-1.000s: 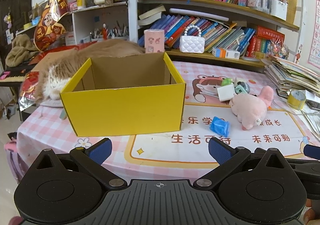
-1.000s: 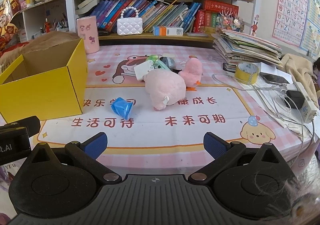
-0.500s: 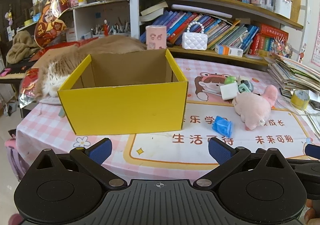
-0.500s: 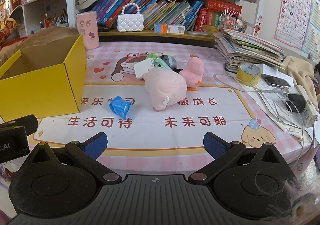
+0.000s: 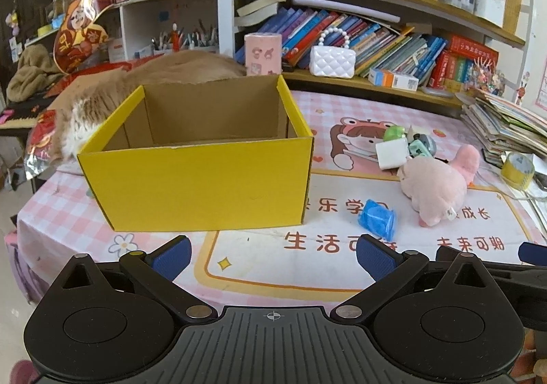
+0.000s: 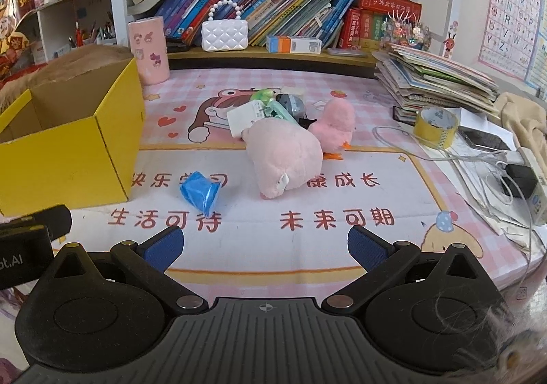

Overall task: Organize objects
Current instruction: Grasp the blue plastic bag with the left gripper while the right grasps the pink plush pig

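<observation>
Left gripper (image 5: pixel 273 252) spread wide and empty, right gripper (image 6: pixel 266 244) likewise, open yellow box (image 5: pixel 201 187) on table (image 6: pixel 239 247), blue packet (image 6: pixel 200 192) just right of box, pink plush (image 6: pixel 285 156) further right, small items behind it.

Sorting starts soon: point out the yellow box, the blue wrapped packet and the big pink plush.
yellow box (image 5: pixel 205 185), left wrist view, front wall.
blue wrapped packet (image 6: pixel 200 192), right wrist view, middle.
big pink plush (image 6: pixel 283 155), right wrist view, body.
</observation>
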Tool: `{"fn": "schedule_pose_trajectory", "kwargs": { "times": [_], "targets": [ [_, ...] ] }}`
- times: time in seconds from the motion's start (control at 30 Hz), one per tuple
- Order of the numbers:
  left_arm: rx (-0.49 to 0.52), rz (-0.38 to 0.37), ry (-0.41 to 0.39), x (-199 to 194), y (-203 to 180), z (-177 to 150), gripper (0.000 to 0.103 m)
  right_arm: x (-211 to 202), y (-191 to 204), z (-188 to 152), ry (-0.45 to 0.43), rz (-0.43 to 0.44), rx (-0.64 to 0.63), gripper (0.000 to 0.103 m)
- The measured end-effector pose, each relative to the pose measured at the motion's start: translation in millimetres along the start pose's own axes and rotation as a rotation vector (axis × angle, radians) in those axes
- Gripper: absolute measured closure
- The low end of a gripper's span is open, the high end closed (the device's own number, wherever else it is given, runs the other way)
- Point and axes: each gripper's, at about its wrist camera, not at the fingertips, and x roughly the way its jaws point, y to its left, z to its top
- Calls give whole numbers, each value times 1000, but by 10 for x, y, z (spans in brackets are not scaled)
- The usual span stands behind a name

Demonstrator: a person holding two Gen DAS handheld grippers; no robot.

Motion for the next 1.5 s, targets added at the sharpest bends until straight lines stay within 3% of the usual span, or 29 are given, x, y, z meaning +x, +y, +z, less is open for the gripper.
{"fn": "schedule_pose_trajectory", "kwargs": {
  "times": [0.17, 0.5, 0.8, 1.0, 1.13, 1.23, 1.3, 1.5],
  "targets": [
    [-32, 9, 16, 109, -22, 41, 0, 143, -64, 90, 18, -4, 0, 0],
    [-119, 27, 90, 406, -81, 138, 0, 417, -179, 336, 8, 117, -26, 5],
    [-175, 96, 122, 574, -183, 213, 0, 792, -274, 594, 46, 192, -55, 8],
    [-174, 99, 145, 640, -318, 257, 0, 1094, -323, 704, 53, 148, -111, 8],
    [-144, 63, 173, 720, -457, 272, 1, 1297, -377, 752, 77, 167, -147, 8],
    [-120, 36, 182, 781, -576, 285, 3, 1386, -439, 778, 93, 197, -181, 33],
    [-113, 13, 181, 832, -647, 298, 6, 1387, -491, 802, 90, 230, -188, 40],
    [-88, -44, 207, 1101, -880, 306, 20, 1212, -720, 909, 52, 293, -97, 44]
  ]
}}
